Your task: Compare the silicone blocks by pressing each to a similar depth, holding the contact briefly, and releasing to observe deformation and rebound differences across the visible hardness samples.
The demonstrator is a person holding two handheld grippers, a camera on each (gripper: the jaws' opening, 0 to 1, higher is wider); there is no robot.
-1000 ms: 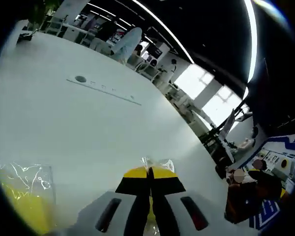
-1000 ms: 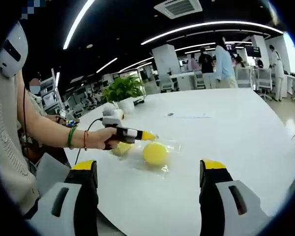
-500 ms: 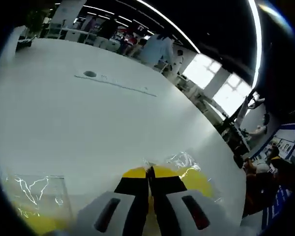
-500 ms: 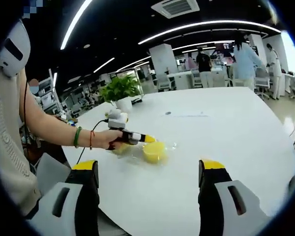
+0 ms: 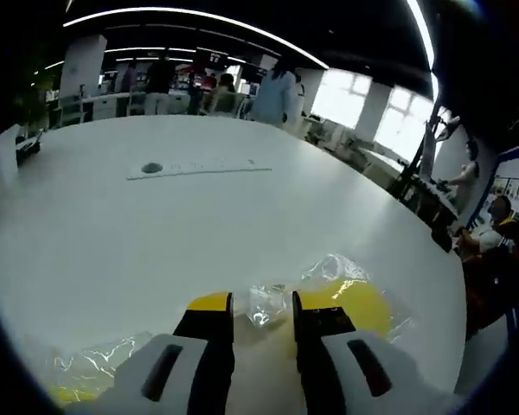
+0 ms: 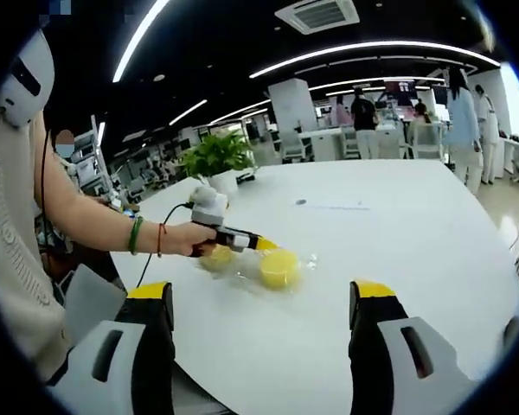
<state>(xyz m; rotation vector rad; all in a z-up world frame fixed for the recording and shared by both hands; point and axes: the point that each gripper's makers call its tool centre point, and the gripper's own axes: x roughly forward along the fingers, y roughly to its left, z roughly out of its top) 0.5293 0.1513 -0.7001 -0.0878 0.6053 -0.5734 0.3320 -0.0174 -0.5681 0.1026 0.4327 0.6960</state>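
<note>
Silicone blocks in clear plastic bags lie on a white table. In the left gripper view, one round yellow block sits at the lower right of the frame, just beside the right jaw, its crinkled bag spreading into the gap ahead of the jaw tips. The left gripper has its yellow-tipped jaws a narrow gap apart, with nothing clamped between them. A second bagged yellow block shows at the lower left edge, partly cut off by the frame. Farther up the table, a long thin strip with a dark round spot lies at the upper left. People stand among desks along the top of the frame, and bright windows fill the upper right.

In the right gripper view, the right gripper rises from the bottom with its jaws spread wide, empty. Between them, farther up the table near the middle of the frame, the round yellow block lies in its bag, with the left gripper's yellow tip touching or just over its upper left edge. A hand, its wrist wearing green and red bands, holds that tool from the left. A potted plant stands behind at upper centre.
</note>
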